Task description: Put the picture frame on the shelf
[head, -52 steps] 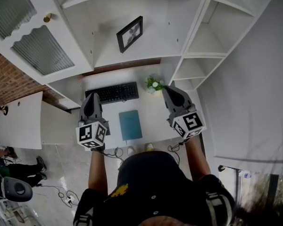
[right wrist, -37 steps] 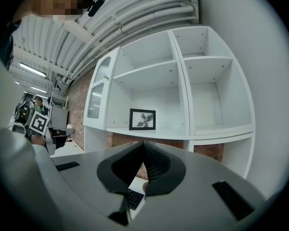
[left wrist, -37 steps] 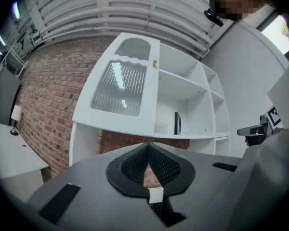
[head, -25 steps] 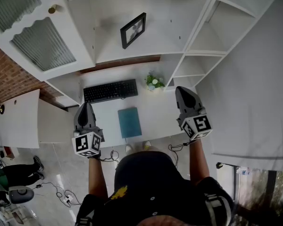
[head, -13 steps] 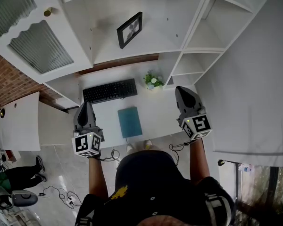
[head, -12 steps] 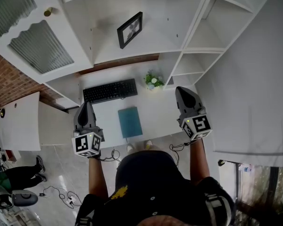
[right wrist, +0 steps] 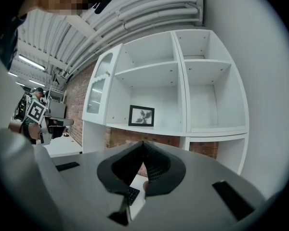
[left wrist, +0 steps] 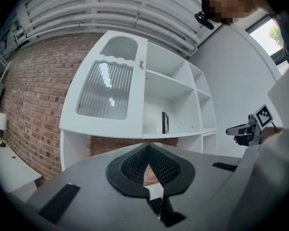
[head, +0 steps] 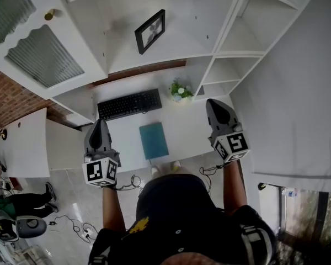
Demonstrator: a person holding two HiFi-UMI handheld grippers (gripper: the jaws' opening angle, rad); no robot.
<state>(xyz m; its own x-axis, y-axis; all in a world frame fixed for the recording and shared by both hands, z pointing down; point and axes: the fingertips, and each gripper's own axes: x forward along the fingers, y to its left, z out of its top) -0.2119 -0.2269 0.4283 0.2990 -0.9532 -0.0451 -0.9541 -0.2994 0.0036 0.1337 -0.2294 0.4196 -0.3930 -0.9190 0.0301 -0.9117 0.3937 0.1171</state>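
The picture frame (head: 150,31) stands upright on the shelf (head: 174,58), and nothing holds it. Compared with two seconds ago, the left hand-held gripper (head: 98,125) and the right hand-held gripper (head: 214,104) are drawn back toward the person, above the near part of the tabletop (head: 182,131). Both are clenched on nothing. I judge the placing is done.

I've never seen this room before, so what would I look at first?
A black picture frame stands all alone on the big white shelf. Nearer the person, the left gripper and the right gripper, each with a black-and-white marker cube, are shut and empty at either side of a white desk. A teal notebook and a black keyboard lie on that desk.
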